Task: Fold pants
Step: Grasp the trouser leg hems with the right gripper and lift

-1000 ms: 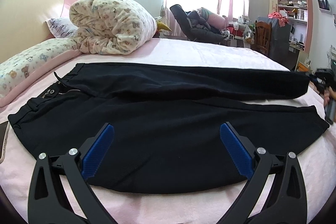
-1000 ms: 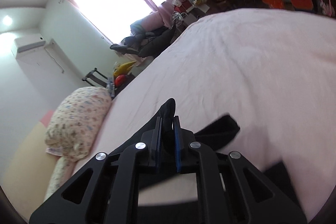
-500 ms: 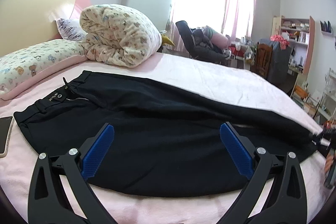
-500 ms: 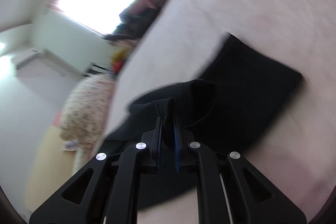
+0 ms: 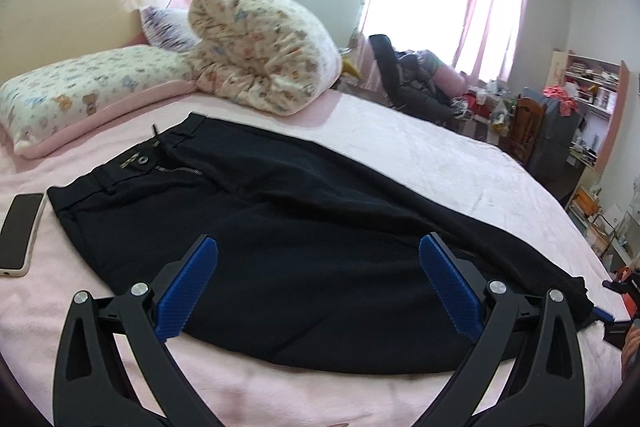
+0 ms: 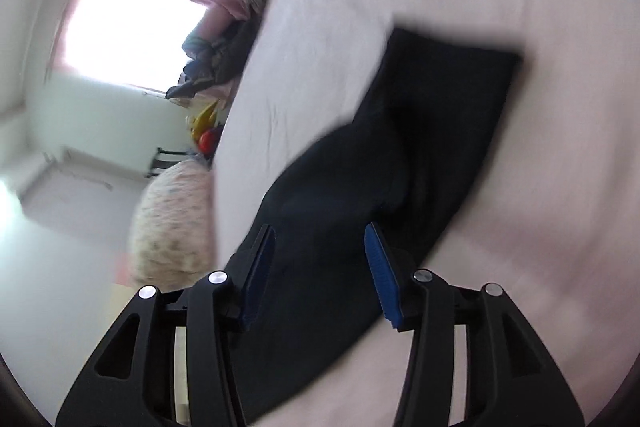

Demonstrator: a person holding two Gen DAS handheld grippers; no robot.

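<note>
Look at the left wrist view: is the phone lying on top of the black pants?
No, the phone lies on the pink sheet beside the waistband of the pants.

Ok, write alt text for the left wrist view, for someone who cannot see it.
Black trousers lie flat on a pink bedspread, one leg folded over the other, waistband toward a pale patterned pillow. The open blue-padded left tool hovers over them. A dark smartphone lies beside the waistband; a rolled patterned quilt sits behind.
</note>
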